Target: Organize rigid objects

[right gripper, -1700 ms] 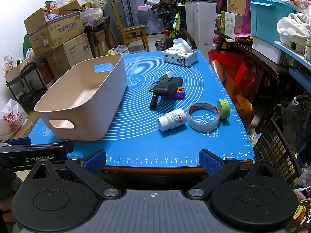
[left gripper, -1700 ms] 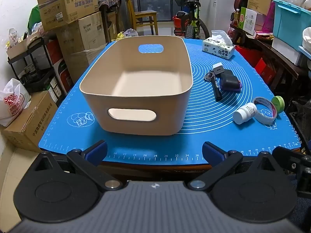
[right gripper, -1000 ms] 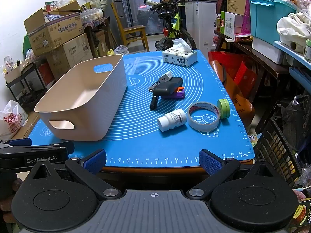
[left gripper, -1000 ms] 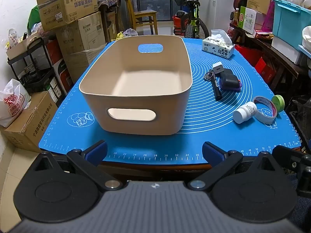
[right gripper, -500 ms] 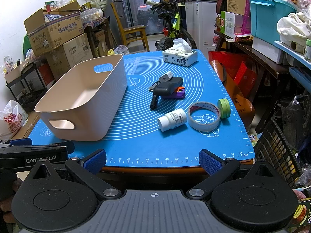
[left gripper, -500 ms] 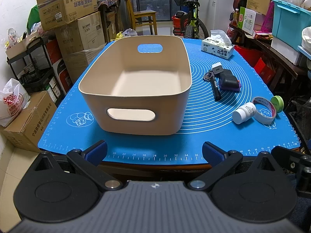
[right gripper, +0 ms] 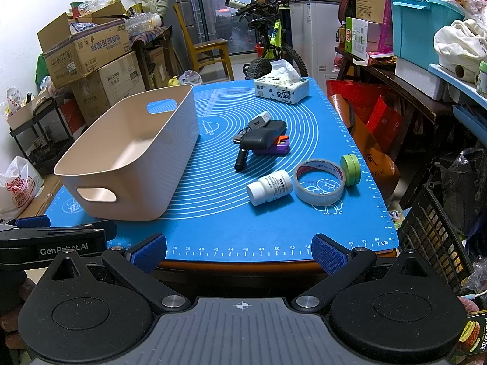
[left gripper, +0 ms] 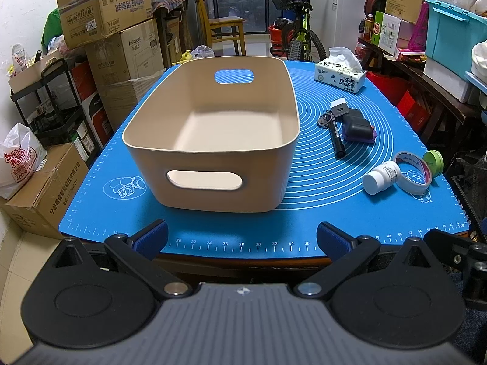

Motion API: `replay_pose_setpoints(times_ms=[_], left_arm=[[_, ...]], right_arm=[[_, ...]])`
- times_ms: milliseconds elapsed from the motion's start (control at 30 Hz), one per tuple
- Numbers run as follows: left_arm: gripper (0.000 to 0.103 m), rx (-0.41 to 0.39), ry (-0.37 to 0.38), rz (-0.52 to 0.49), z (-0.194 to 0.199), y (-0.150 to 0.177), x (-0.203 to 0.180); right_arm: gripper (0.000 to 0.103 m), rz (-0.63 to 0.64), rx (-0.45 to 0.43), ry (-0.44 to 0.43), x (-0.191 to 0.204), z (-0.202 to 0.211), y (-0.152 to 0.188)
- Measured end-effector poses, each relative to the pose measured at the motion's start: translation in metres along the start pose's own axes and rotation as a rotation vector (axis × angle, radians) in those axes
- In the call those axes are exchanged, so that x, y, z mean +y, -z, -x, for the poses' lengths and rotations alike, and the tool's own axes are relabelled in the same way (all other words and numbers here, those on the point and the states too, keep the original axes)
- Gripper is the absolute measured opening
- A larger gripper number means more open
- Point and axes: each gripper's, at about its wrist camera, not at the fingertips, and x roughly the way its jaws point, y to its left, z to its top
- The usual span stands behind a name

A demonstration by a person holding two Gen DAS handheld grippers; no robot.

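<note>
An empty beige bin (left gripper: 210, 133) (right gripper: 127, 158) stands on the blue mat (left gripper: 334, 200) (right gripper: 231, 222). To its right lie a white pill bottle (left gripper: 380, 178) (right gripper: 269, 187), a tape roll (left gripper: 414, 172) (right gripper: 319, 181), a green tin (left gripper: 433, 162) (right gripper: 350, 169), a black marker (left gripper: 336, 138) (right gripper: 242, 158), a black case on a purple block (left gripper: 357, 129) (right gripper: 266, 140) and a white charger (left gripper: 339, 107) (right gripper: 260, 120). My left gripper (left gripper: 242, 240) is open and empty at the mat's near edge, before the bin. My right gripper (right gripper: 239, 251) is open and empty at the near edge, short of the bottle.
A tissue box (left gripper: 339, 76) (right gripper: 281, 88) sits at the mat's far right. Stacked cardboard boxes (left gripper: 118, 39) stand left of the table. Shelves with a teal crate (right gripper: 423, 24) run along the right. A bicycle (right gripper: 271, 45) and a chair (left gripper: 223, 27) stand behind.
Almost nothing has moved; both grippers stay open at the near edge with only a slight drift of view.
</note>
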Motion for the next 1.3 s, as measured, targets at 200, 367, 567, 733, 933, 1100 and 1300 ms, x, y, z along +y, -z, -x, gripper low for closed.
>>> replay_pose_setpoints(times_ms=[200,367,567,733,933,1100,1300], left_arm=[[0.102,0.0,0.0,0.0,0.0,0.0,0.0],[0.102,-0.002,-0.002,0.0,0.0009,0.0001,-0.0023],[0.102,-0.001,-0.001,0.0,0.0009,0.0001,-0.0022],[0.102,-0.003,-0.002,-0.002,0.0009,0.0005,-0.0024],[0.102,-0.004,-0.002,-0.002,0.0008,-0.0012,-0.0033],[0.102,-0.005,-0.002,-0.004,0.0028,-0.0024,-0.0046],[0.102,-0.01,-0.003,-0.007,0.0062,-0.0043,-0.0024]], right_arm=[[0.1,0.0,0.0,0.0,-0.0001,0.0002,-0.0001],[0.1,0.001,0.0,0.0,0.0001,0.0001,-0.0001],[0.1,0.001,0.0,0.0,0.0004,0.0001,0.0],[0.1,0.001,0.0,0.001,0.0008,0.0004,0.0001],[0.1,0.002,0.0,0.001,0.0015,0.0007,0.0003],[0.1,-0.002,-0.001,-0.001,-0.0003,0.001,0.0019],[0.1,-0.018,-0.002,0.0,0.0011,0.0024,-0.0014]])
